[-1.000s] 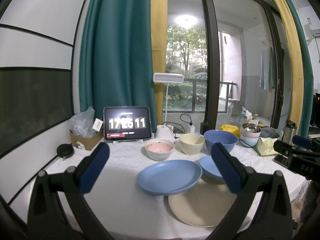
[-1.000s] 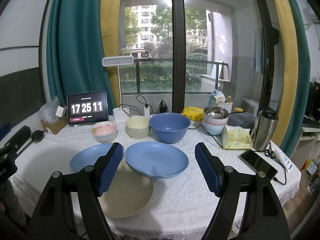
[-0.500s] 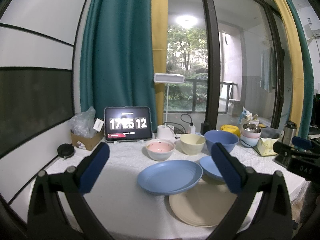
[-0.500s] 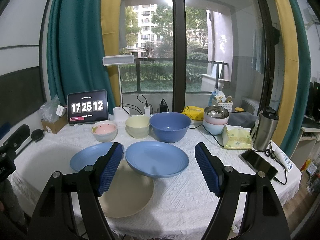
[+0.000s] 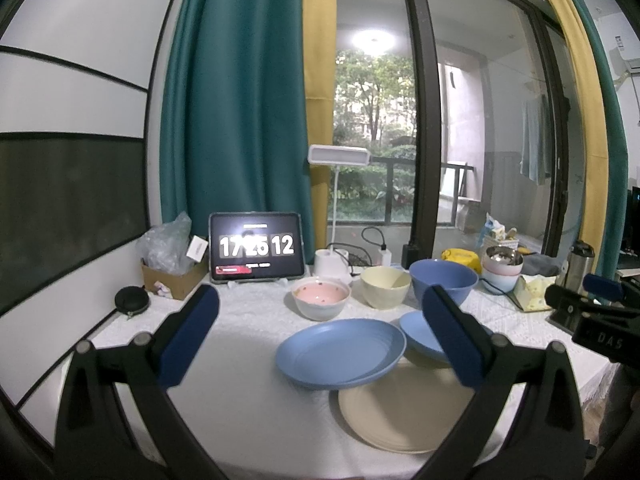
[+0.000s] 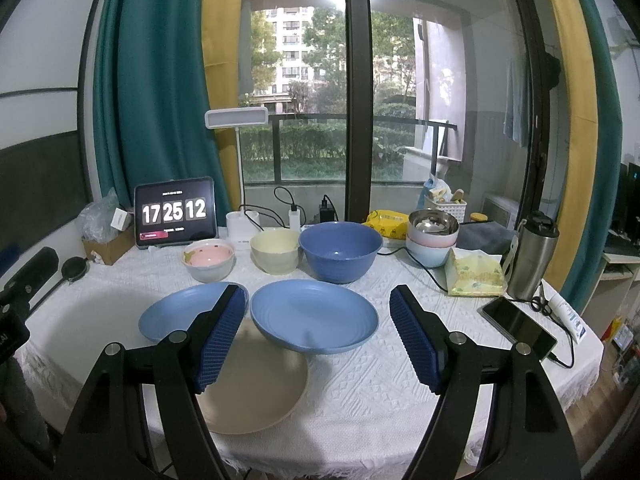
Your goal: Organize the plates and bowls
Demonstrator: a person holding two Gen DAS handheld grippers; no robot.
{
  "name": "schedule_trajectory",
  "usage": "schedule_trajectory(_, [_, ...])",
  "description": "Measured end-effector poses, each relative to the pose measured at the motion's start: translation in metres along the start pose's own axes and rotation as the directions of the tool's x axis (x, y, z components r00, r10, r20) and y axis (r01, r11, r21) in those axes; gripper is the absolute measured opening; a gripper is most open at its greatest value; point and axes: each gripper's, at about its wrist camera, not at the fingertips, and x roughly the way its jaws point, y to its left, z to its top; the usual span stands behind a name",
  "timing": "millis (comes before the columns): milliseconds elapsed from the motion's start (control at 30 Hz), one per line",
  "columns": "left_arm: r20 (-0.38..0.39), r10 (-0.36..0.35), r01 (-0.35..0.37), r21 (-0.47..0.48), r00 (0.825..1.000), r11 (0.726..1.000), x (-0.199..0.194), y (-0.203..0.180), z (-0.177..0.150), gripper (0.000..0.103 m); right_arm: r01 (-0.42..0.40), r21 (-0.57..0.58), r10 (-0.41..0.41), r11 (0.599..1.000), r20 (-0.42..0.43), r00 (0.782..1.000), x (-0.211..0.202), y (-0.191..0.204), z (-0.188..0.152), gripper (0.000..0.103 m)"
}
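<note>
On the white tablecloth lie a cream plate (image 6: pixel 256 384), a shallow blue plate (image 6: pixel 180 312) on its left and a deeper blue plate (image 6: pixel 314 318) on its right, both overlapping its rim. Behind them stand a pink bowl (image 6: pixel 209 259), a cream bowl (image 6: pixel 275 255) and a big blue bowl (image 6: pixel 340 250). In the left wrist view the shallow blue plate (image 5: pixel 340 352), cream plate (image 5: pixel 404 412) and pink bowl (image 5: pixel 320 297) show. My left gripper (image 5: pixel 320 340) is open and empty. My right gripper (image 6: pixel 318 340) is open and empty, above the deeper blue plate's near side.
A tablet clock (image 6: pixel 175 213), a lamp base (image 6: pixel 240 226), chargers and a cardboard box (image 6: pixel 108 246) line the back. Stacked bowls (image 6: pixel 432 236), a tissue pack (image 6: pixel 476 274), a steel flask (image 6: pixel 532 256) and a phone (image 6: pixel 518 328) stand on the right.
Both grippers stay open and nearly still. The clock has ticked from 17:25:11 to 17:25:12. No dish has moved.
</note>
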Motion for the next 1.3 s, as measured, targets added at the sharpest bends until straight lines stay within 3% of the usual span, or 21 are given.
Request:
schedule_trajectory(267, [-0.029,0.006,-0.006,-0.001,1.000,1.000,0.006,0.002,-0.014,0.102,-0.001,0.000,0.001,1.000,-0.029,1.000,0.009,-0.003,-0.022,0.078])
schedule_trajectory(667, [-0.145,0.024,-0.024,0.002,0.989,1.000,0.044,0.000,-0.037,0.102,-0.035,-0.009,0.034,0.999,-0.145,0.989,0.047,-0.002,-0.039,0.077])
schedule_trajectory(867, [-0.200,0.034,-0.033,0.006,0.979,0.999,0.067,0.002,-0.047,0.102,-0.053,-0.011,0.050,0.999,-0.191,0.980,0.069,0.003,-0.043,0.070])
schedule_trajectory(1033, [-0.263,0.035,-0.038,-0.008,0.964,0.999,0.089,0.009,-0.058,0.101,-0.079,-0.022,0.072,0.997,-0.233,0.970,0.089,0.010,-0.048,0.058])
schedule_trajectory(1300, [-0.353,0.051,-0.063,-0.025,0.934,0.998,0.127,0.021,-0.076,0.082,-0.155,-0.046,0.136,0.987,-0.285,0.949,0.119,0.032,-0.049,0.046])
